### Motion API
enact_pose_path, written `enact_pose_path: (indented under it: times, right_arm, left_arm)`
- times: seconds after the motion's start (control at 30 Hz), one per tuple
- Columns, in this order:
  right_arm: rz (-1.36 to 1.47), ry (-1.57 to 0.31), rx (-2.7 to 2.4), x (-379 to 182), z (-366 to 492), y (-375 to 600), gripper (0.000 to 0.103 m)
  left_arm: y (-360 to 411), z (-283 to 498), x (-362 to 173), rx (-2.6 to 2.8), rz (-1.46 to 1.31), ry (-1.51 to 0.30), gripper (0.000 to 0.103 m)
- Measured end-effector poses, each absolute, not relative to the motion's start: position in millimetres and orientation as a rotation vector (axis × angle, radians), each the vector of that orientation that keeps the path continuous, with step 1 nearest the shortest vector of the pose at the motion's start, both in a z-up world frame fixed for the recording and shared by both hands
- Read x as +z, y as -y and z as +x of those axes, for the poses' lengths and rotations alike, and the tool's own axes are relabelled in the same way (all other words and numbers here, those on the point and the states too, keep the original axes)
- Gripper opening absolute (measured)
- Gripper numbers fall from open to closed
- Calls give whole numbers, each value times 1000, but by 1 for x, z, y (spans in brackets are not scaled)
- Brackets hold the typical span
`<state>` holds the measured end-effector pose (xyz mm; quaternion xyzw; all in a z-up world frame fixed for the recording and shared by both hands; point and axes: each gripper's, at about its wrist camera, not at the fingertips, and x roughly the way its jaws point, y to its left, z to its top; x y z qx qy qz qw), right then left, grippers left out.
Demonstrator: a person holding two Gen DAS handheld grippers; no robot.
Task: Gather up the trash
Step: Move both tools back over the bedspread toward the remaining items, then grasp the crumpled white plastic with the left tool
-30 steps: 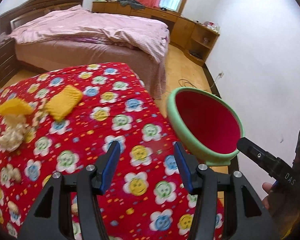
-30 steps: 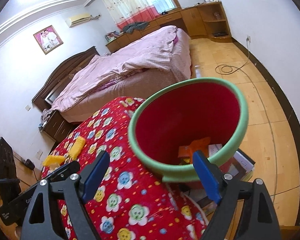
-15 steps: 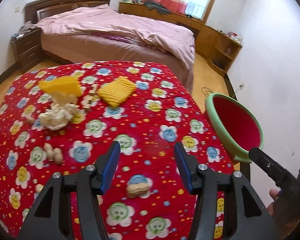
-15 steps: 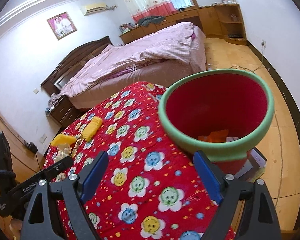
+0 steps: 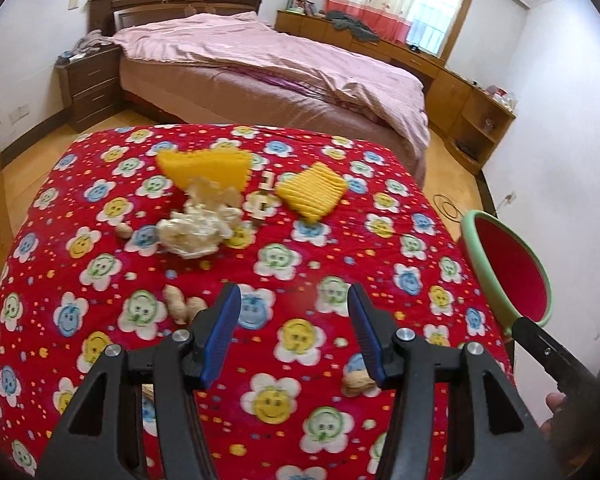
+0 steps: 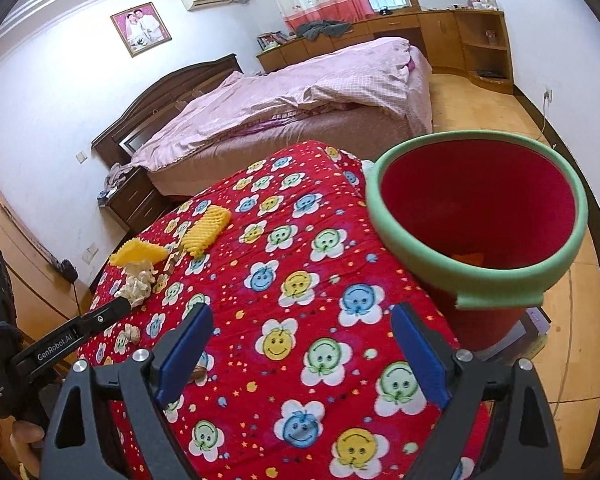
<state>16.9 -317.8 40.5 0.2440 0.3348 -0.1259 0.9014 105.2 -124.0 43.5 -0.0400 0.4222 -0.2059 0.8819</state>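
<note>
A table under a red smiley-flower cloth (image 5: 412, 248) carries the trash: a crumpled white tissue (image 5: 194, 232), a yellow wrapper (image 5: 206, 168) behind it, a yellow ridged piece (image 5: 312, 190), and peanut shells (image 5: 182, 306) near my left gripper (image 5: 294, 320). That gripper hovers over the cloth, open and holding nothing. My right gripper (image 6: 300, 344) stands wide open above the cloth, also holding nothing. To its right is a red bin with a green rim (image 6: 404, 248), with an orange scrap (image 6: 470, 258) inside. The tissue (image 6: 138, 282) lies far left in the right wrist view.
The bin (image 5: 508, 276) stands off the table's right edge. A bed with a pink cover (image 5: 284, 68) lies beyond the table, with a nightstand (image 5: 86, 84) on the left and wooden cabinets (image 5: 472, 112) on the right. Another peanut (image 5: 356, 384) lies by the left gripper's right finger.
Both views have swung left over the table, so the bin has slid toward the right edge. The trash pile now sits ahead of the left gripper. The right jaws stand slightly wider.
</note>
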Motion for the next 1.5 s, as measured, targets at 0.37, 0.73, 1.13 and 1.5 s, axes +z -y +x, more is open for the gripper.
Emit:
enact_pose_path:
  times: [0.37,0.73,1.13,1.5]
  right_arm:
    - [477,-717,-253,36,44,304,98]
    - [442,-734,-242,35,72,296,98]
    - [439,-755,-237,29,90,298,98]
    - [434,-755,-231,33,100,298,98]
  left_arm:
    - [82,140,37,-316,-64,-855,56]
    - [63,181,19,-291,-89,-881,64]
    - [100,207,-5,-328,-29,-935,64]
    - [95,203,-11,-412,-116,-952,34]
